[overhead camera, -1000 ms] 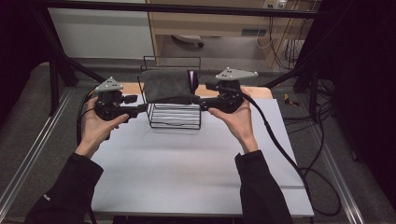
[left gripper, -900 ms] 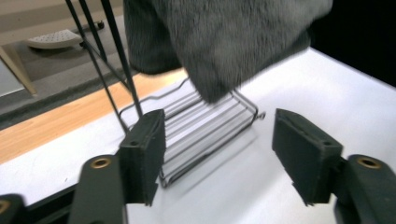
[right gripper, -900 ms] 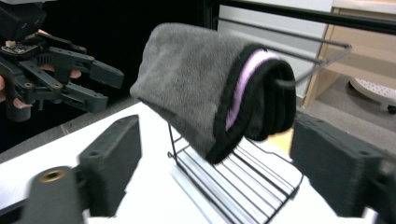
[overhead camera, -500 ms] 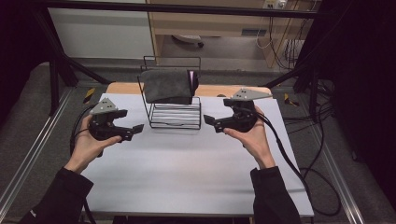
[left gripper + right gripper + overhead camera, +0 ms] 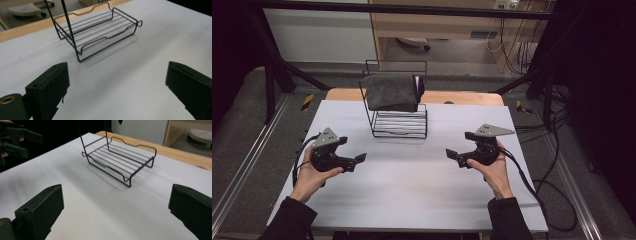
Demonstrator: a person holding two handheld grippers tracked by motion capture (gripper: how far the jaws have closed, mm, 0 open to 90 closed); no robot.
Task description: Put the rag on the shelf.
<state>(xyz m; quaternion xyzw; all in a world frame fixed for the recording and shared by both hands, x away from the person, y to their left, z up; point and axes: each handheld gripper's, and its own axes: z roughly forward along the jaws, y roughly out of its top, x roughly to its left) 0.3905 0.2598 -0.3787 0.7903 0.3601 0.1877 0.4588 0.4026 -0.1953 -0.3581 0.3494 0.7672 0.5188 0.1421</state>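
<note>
A black wire rack (image 5: 399,122) stands at the back middle of the white table (image 5: 412,200). A dark grey cloth (image 5: 391,92) hangs folded over its top bar, with a pink label at its right end. My left gripper (image 5: 352,149) hovers low over the table, left of and nearer than the rack. Its jaws have just been opening and stand open with nothing between them. My right gripper (image 5: 460,145) mirrors it on the right, also just opened wider and empty. The rack's slatted base (image 5: 97,32) lies beyond my left gripper (image 5: 117,92), and the same base (image 5: 120,162) beyond my right gripper (image 5: 115,212).
A wooden strip (image 5: 462,97) runs along the table's far edge behind the rack. Cables (image 5: 537,185) trail off the right side. Metal frame legs and a cabinet stand beyond the table. My left gripper (image 5: 17,140) appears far off in the right gripper view.
Both grippers have left the sides of the cloth on the rack, dropped and pulled back toward the near side, spreading apart. Their jaws stand wider. The cloth stays draped on the rack.
</note>
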